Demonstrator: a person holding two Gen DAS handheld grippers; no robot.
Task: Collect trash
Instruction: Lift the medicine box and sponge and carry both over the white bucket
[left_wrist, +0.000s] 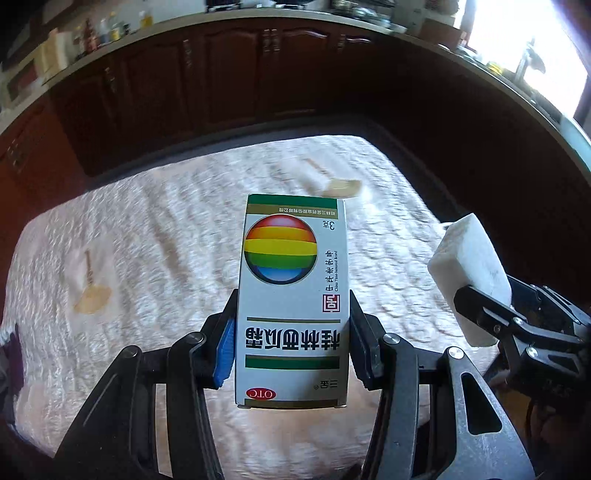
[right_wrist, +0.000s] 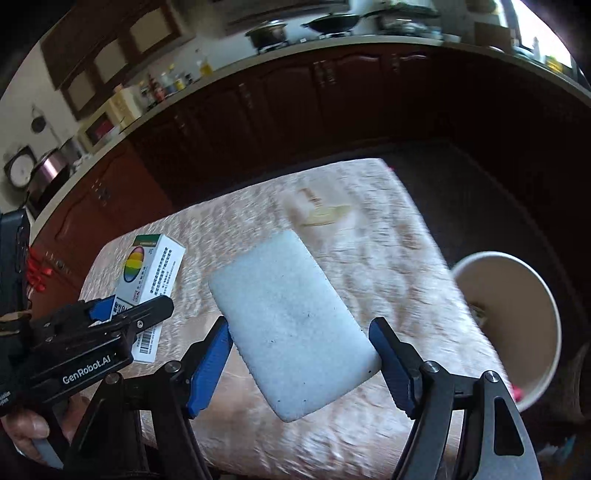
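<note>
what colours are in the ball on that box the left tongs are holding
Red, orange, yellow, green and blue stripes on the box; clearest in left wrist view.

Glossy cardboard box (left_wrist: 291, 295), rough white foam block (right_wrist: 295, 328), textured cloth table cover (left_wrist: 147, 229).

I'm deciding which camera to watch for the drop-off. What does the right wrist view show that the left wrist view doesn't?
Only the right wrist view shows the paper bucket beside the table, the pans on the stove and the hand holding the left gripper. Only the left wrist view shows the box's printed front. Both show the box in the left gripper, the white foam block in the right gripper, and the cloth-covered table.
</note>
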